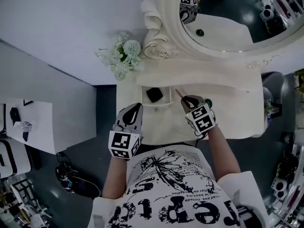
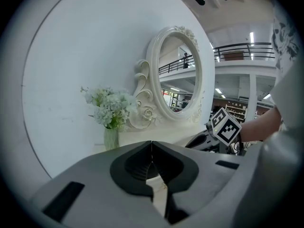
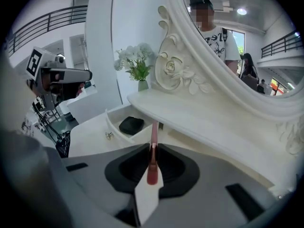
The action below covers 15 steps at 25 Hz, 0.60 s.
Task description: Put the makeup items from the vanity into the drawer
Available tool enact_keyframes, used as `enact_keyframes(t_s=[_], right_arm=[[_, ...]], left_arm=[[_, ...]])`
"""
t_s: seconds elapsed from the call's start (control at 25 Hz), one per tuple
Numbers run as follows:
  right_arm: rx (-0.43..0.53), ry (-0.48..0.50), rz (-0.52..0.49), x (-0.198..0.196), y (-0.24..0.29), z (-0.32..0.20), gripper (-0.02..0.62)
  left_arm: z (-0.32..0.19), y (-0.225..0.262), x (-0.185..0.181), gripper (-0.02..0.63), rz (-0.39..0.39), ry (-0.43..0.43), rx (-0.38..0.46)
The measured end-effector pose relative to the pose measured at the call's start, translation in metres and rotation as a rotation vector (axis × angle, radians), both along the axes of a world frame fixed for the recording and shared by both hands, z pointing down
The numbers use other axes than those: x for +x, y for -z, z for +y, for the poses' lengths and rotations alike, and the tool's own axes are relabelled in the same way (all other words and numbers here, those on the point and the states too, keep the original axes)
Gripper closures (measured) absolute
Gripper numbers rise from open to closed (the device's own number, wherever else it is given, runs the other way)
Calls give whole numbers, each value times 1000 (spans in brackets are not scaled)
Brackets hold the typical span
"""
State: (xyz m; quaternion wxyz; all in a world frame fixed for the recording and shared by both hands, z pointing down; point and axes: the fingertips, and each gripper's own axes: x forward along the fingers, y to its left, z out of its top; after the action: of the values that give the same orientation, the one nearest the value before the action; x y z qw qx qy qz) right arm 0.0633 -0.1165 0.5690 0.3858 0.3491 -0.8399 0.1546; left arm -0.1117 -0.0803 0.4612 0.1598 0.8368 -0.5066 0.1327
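Observation:
My right gripper (image 1: pixel 185 100) (image 3: pixel 152 151) is shut on a slim pink makeup stick (image 1: pixel 179 93) (image 3: pixel 154 128), which points up and forward toward the open drawer (image 1: pixel 165 97) (image 3: pixel 113 125). Inside the drawer lies a black compact (image 1: pixel 154 94) (image 3: pixel 131 125). A small dark round item (image 1: pixel 209 101) sits on the vanity top just right of the right gripper. My left gripper (image 1: pixel 135 109) (image 2: pixel 152 144) hovers at the vanity's front left, below the drawer, with its jaws shut and nothing between them.
An oval mirror (image 1: pixel 228 18) in an ornate white frame stands at the back of the vanity (image 1: pixel 237 118). A vase of pale flowers (image 1: pixel 124 56) (image 2: pixel 110 110) is at the back left. The drawer's knob (image 3: pixel 109 135) juts toward me.

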Motion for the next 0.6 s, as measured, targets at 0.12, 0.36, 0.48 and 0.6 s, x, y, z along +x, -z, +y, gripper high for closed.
enact_keyframes(t_s=[0.12,0.36,0.48,0.6], right_arm=[[28,33,-15,-24,14,-3,532],[70,188,29,-79,19,-9,532],[57,236,38,-104,16,-10,532],[56,247,34,-121,14,-14,532]], left_arm=[[4,8,-16,586,-5,26,19],[17,14,-55,586,-12,110,27],[25,14,-76,586,-14,163,23],[30,10,-93,586,-16,205,13]])
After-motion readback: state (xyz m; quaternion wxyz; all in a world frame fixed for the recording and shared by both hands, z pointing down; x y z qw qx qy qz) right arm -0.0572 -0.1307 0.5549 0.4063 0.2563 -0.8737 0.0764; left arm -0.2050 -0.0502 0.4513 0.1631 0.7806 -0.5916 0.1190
